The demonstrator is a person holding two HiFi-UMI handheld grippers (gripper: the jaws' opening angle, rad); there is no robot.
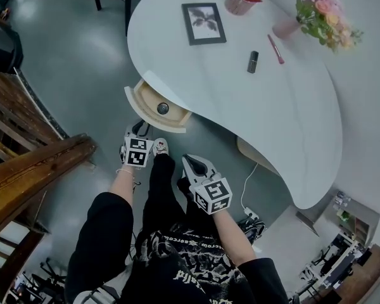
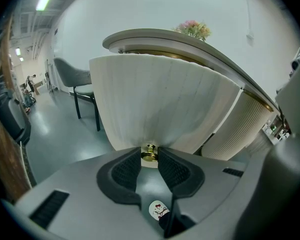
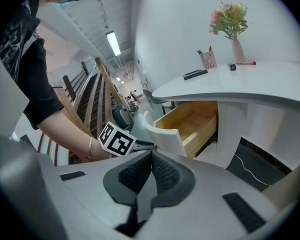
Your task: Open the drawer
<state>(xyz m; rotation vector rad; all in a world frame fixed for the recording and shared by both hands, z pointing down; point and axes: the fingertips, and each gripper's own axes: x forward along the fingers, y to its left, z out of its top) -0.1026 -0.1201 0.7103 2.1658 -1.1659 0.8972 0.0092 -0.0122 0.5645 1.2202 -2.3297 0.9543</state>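
We grip the drawer (image 2: 155,99) by its knob (image 2: 149,149), with the drawer pulled out from under the table (image 1: 240,87).
Our left gripper (image 2: 149,157) has its jaws pinching the small brass knob right at their tips, and the pale ribbed drawer front rises straight ahead of them. Our right gripper (image 3: 151,156) has its jaws pressed together on nothing. Ahead of those jaws and a little to the right, the drawer stands open with its wooden inside showing, and the left gripper is just left of their tips.
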